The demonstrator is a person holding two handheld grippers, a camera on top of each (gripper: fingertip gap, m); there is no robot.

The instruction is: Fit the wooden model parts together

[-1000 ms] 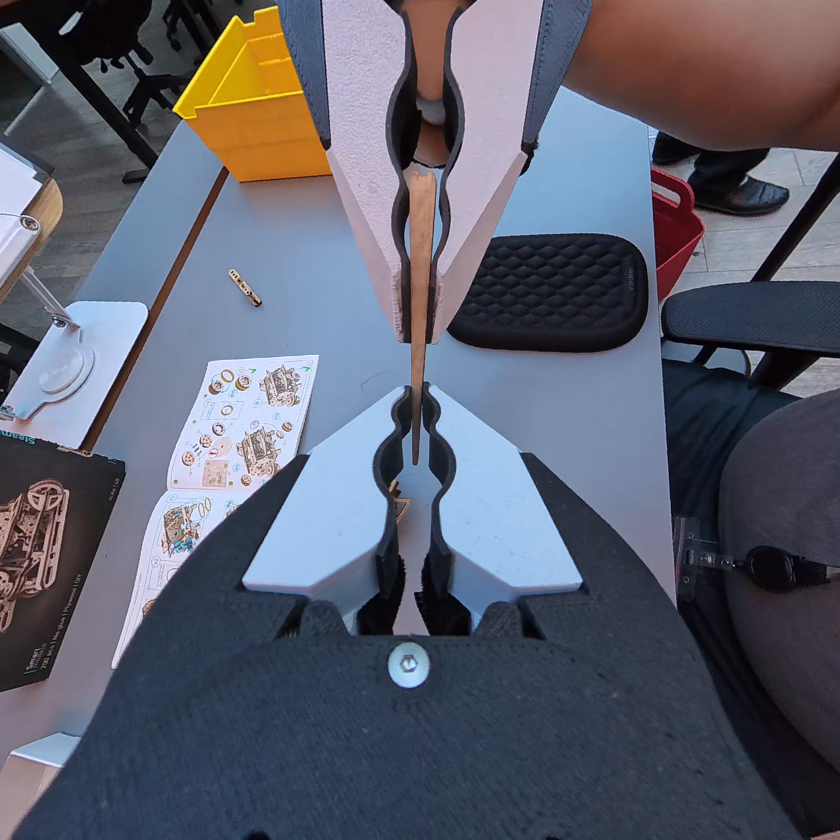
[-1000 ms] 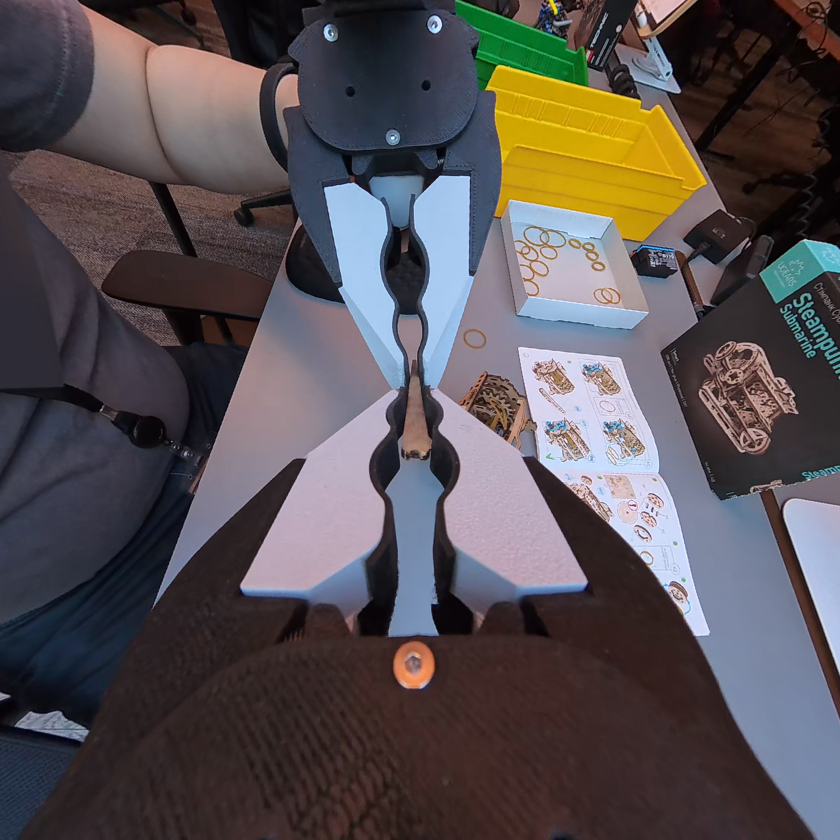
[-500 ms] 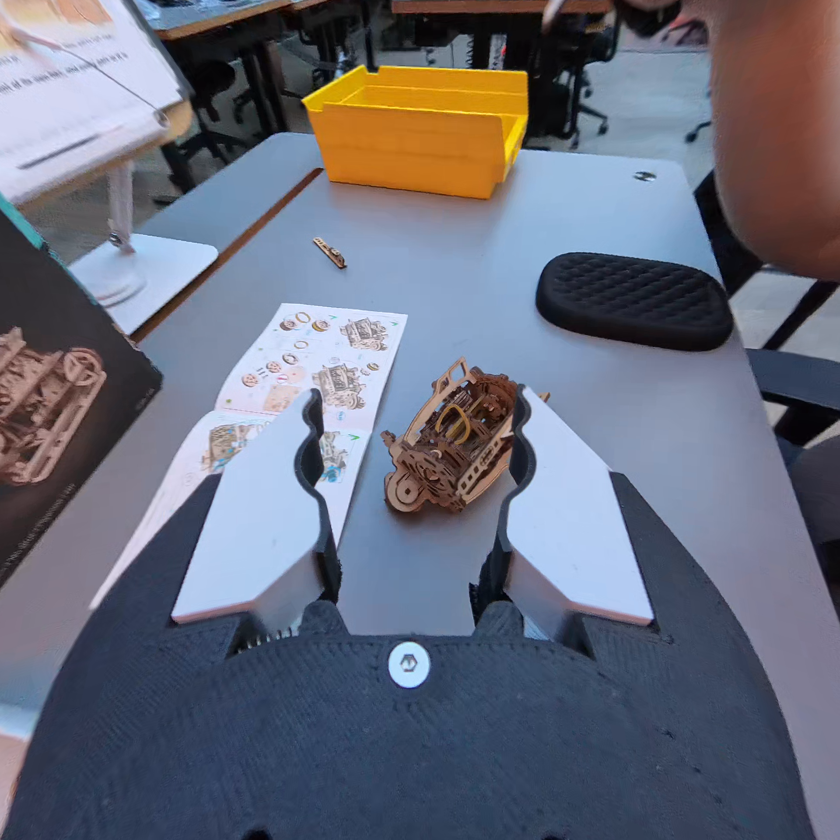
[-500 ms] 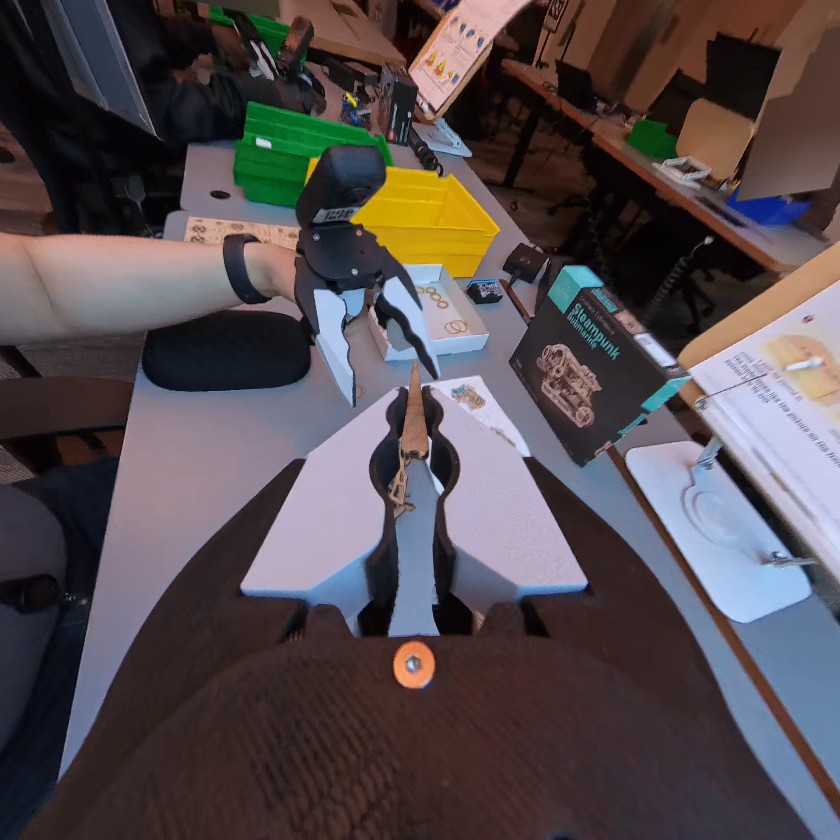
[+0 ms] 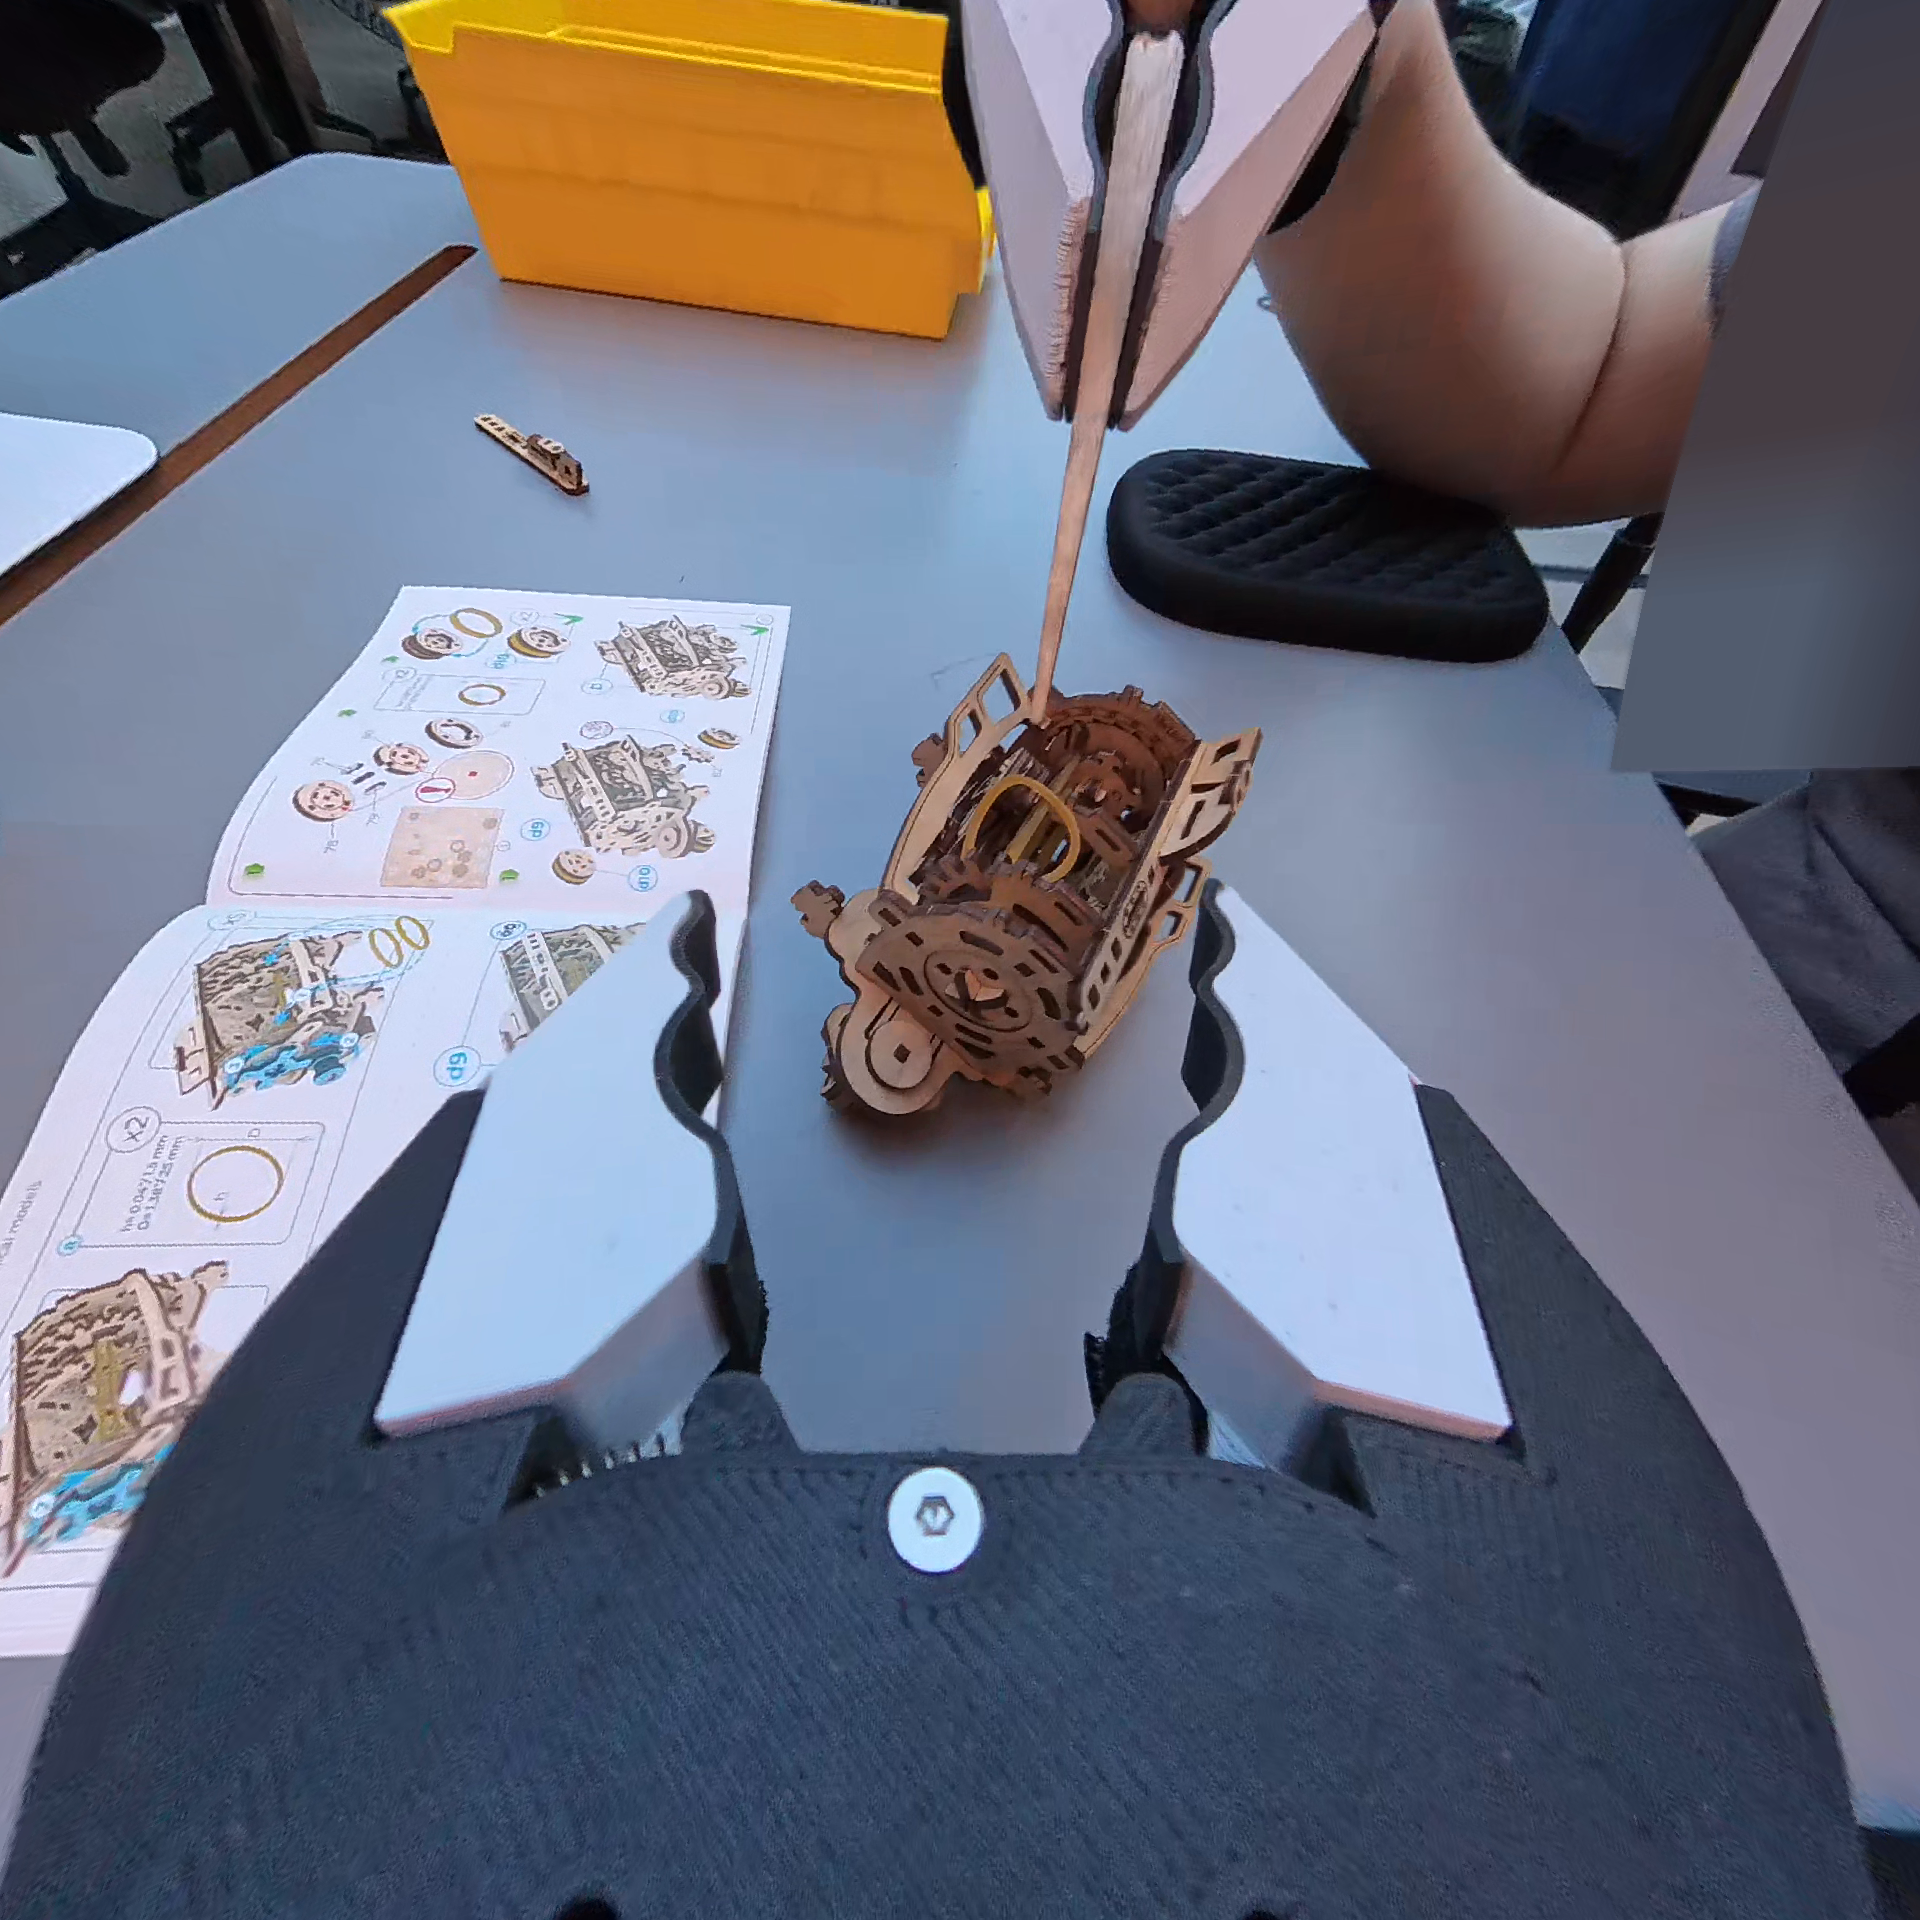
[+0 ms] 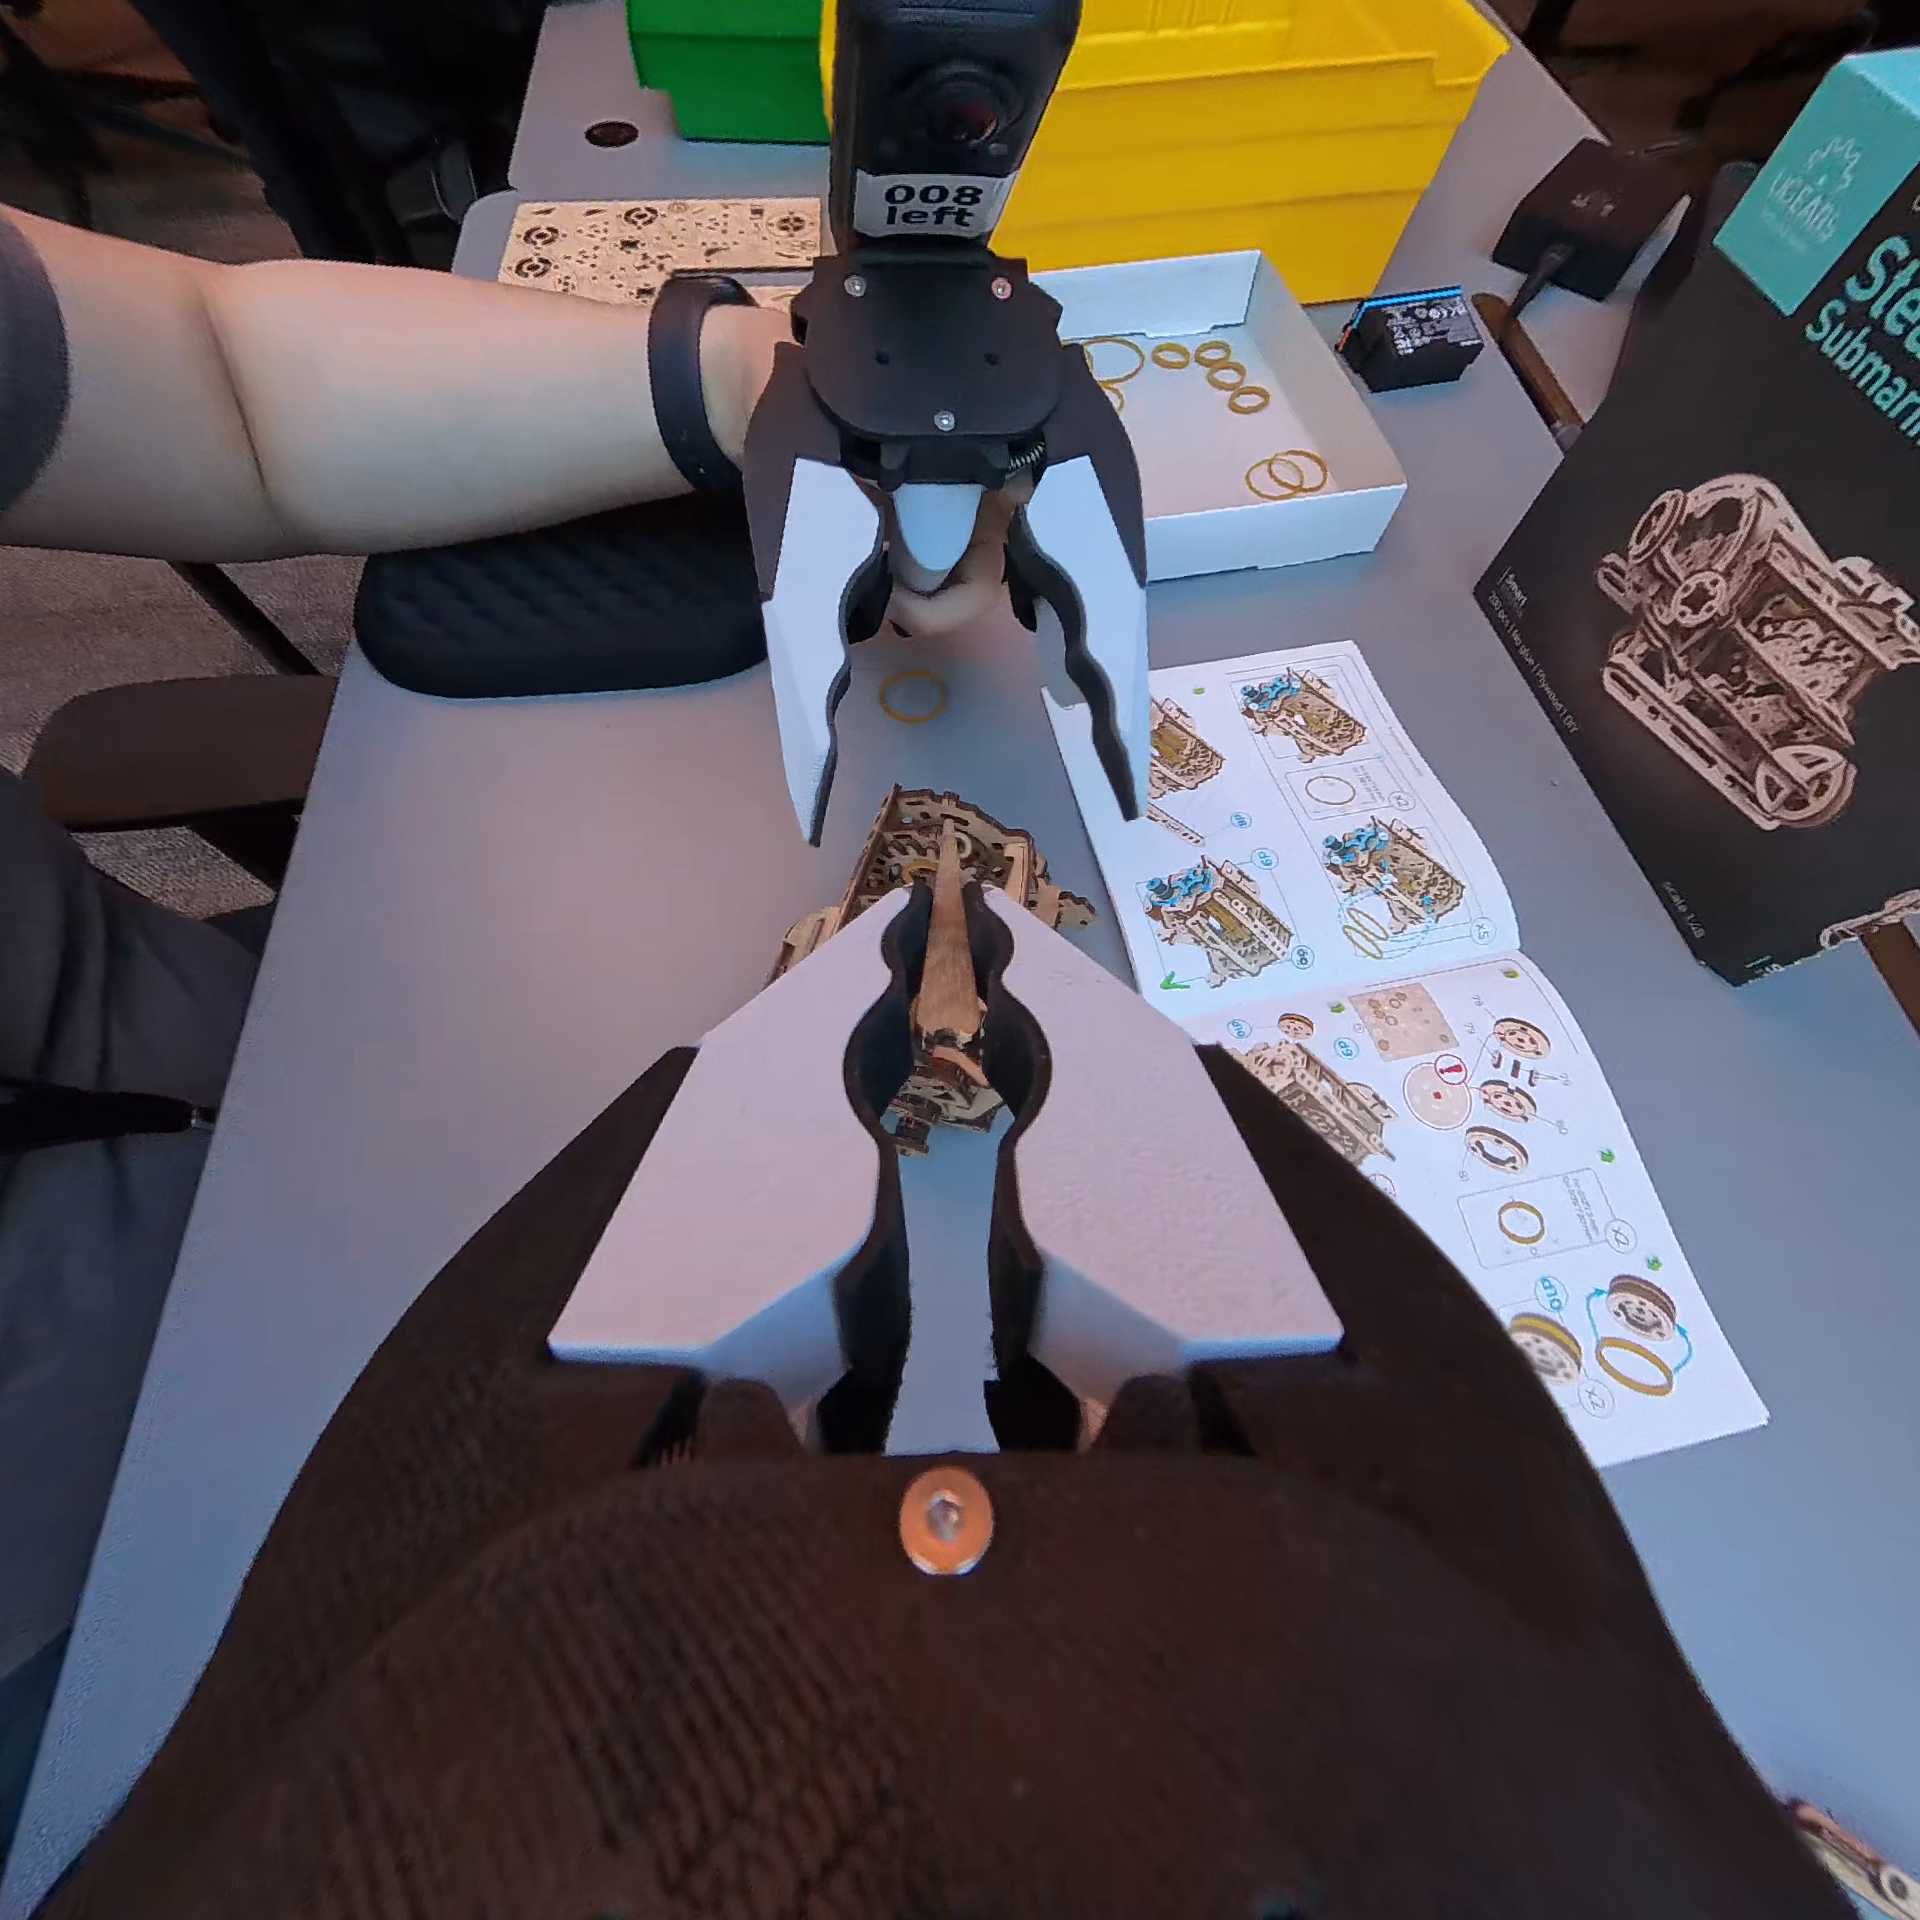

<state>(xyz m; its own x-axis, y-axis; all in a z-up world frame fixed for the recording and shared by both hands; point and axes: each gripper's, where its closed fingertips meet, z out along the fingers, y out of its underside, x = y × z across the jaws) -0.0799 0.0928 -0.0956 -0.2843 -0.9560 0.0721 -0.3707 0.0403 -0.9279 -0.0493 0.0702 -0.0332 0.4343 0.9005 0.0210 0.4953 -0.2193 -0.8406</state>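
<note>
The partly built wooden model (image 5: pixel 1029 904) lies on its side on the grey table (image 5: pixel 1455 935). My left gripper (image 5: pixel 951 914) is open, low over the table, with the near end of the model between its fingers without touching. My right gripper (image 5: pixel 1091 416) comes down from above, shut on a thin flat wooden part (image 5: pixel 1070 540) whose lower tip meets the model's far end. In the right wrist view the right gripper (image 6: pixel 945 899) holds that part (image 6: pixel 948 966) edge-on; the model (image 6: pixel 914 842) is half hidden behind it, and the open left gripper (image 6: pixel 971 810) faces me.
An open instruction booklet (image 5: pixel 499 748) lies left of the model, with a small loose wooden piece (image 5: pixel 535 452) beyond it. A yellow bin (image 5: pixel 707 156) and a black wrist rest (image 5: pixel 1320 551) stand behind. A white tray of rubber bands (image 6: pixel 1247 416), a loose rubber band (image 6: pixel 912 694) and the kit box (image 6: pixel 1745 623) sit nearby. Left tips to right tips: about 8 centimeters.
The left gripper, first closed around the flat part's tip, let go, opened wide and dropped to the model. The right gripper swung away, then brought the part down onto the model's far end.
</note>
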